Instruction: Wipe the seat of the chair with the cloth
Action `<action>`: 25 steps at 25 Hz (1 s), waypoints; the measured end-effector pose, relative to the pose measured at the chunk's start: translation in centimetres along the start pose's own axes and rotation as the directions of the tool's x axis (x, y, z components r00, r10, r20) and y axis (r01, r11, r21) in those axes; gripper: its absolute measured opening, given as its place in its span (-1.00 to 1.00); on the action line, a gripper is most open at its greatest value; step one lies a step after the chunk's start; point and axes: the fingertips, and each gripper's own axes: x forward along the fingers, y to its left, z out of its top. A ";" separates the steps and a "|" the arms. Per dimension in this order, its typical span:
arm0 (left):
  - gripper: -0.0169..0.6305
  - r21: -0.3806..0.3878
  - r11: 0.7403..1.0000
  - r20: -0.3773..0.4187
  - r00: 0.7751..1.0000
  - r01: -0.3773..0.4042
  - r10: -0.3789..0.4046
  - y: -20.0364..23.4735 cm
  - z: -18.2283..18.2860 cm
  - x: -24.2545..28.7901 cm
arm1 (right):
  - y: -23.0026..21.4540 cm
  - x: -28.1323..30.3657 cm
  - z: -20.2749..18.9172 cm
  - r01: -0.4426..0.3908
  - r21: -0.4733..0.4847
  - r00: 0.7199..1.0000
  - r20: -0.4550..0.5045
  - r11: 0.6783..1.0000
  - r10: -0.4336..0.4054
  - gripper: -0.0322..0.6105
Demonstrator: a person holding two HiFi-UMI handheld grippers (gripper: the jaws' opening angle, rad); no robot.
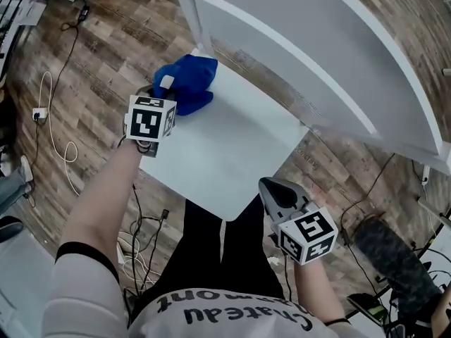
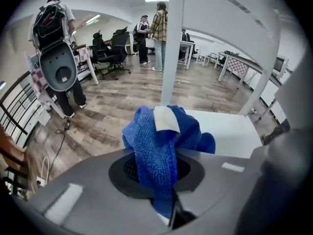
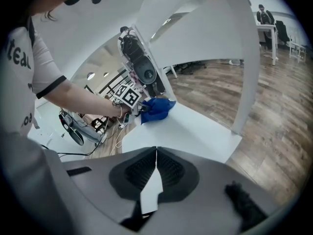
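Nearest the camera, the person's white shirt (image 1: 211, 315) is seen below the near corner of the chair seat (image 1: 225, 153), and dark trousers (image 1: 211, 245) are seen just under that corner, so the chair is judged to be stood against closely for reach. Left of the seat, white cables (image 1: 53, 129) are strewn on the wooden floor (image 1: 106, 41), well apart from the work. At the seat's far left corner the left gripper (image 1: 163, 94) is held low, its jaws pinched on the blue cloth (image 1: 189, 79). In the left gripper view a fold of the cloth (image 2: 161, 146) is seen squeezed between the pads, while the rest is bunched ahead of the jaws. The bunch is rested on the seat at that corner and seems to overlap the edge, beside a white upright post (image 2: 172, 43) of the frame. A start at a corner is judged to let the wipe be drawn across the whole white surface, most of which lies bare. At the seat's near right corner the right gripper (image 1: 271, 189) is held with its jaws pressed together on nothing, as its own view shows. It is judged to be held aside so that the wiping path is left free. Beyond the seat, to the right, the white backrest (image 1: 338, 55) is curved over it.
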 end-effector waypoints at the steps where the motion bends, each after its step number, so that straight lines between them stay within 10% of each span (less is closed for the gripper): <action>1: -0.79 0.013 1.000 0.006 1.000 -0.014 0.014 0.2 0.4 0.2 | 0.1 0.1 -0.1 0.000 0.003 1.000 0.003 1.000 0.000 -0.85; 11: -0.81 0.097 0.983 0.086 0.985 -0.155 0.147 -1.2 1.5 1.8 | -0.4 -0.9 -1.2 0.012 0.049 0.999 0.037 0.999 -0.014 -0.85; 25: -0.81 0.107 0.994 0.089 0.996 0.017 -0.027 -13.7 2.5 2.8 | -4.1 -5.1 -3.7 0.074 0.209 0.988 0.120 0.975 -0.101 -0.85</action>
